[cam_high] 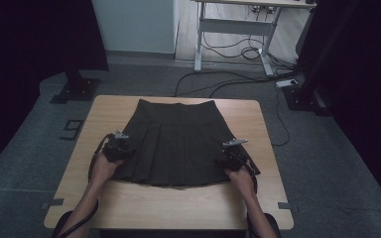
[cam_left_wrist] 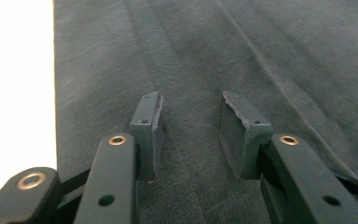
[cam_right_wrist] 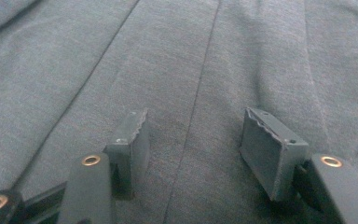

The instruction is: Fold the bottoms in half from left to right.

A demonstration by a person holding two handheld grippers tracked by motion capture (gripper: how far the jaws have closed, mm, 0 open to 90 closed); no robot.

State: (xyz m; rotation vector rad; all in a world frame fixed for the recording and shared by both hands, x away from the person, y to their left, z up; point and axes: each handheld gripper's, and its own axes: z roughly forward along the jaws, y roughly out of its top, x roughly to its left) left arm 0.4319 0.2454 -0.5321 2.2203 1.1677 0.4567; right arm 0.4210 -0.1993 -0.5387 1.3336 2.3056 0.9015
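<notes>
skirt [cam_high: 178, 144]: spread flat on the worktop [cam_high: 129, 203], ready for folding
left gripper [cam_left_wrist: 191, 126]: jaws apart over the left edge; nothing clamped
right gripper [cam_right_wrist: 193, 140]: jaws apart over the pleats; mirrors it for an even lift

Skirt [cam_high: 178, 144] lies on table [cam_high: 144, 206], claws at sides

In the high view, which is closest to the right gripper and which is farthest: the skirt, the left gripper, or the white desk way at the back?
1. The skirt: the right gripper is at its right edge, low down near the hem.
2. The left gripper: across the skirt, at its left edge.
3. The white desk: on the floor beyond the table, at the top of the view.
</notes>
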